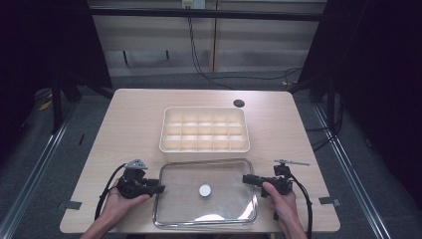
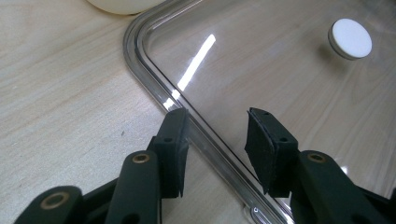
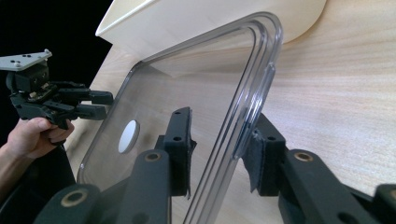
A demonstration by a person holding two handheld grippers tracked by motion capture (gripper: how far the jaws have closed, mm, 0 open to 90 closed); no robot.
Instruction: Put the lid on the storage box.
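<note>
Now your left gripper (image 2: 217, 135) and right gripper (image 3: 219, 154) each stand astride one short rim of the clear lid (image 1: 206, 191), fingers narrow but not yet pressing. It lies flat between your hands, long axis running from one gripper to the other.

The clear plastic lid (image 1: 219, 174), a rounded rectangle with a raised rim and a white round knob (image 1: 205, 190) at its middle, lies flat between the two grippers. Its left rim runs between the left gripper (image 2: 217, 135) jaws, its right rim between the right gripper (image 3: 219, 144) jaws.
</note>
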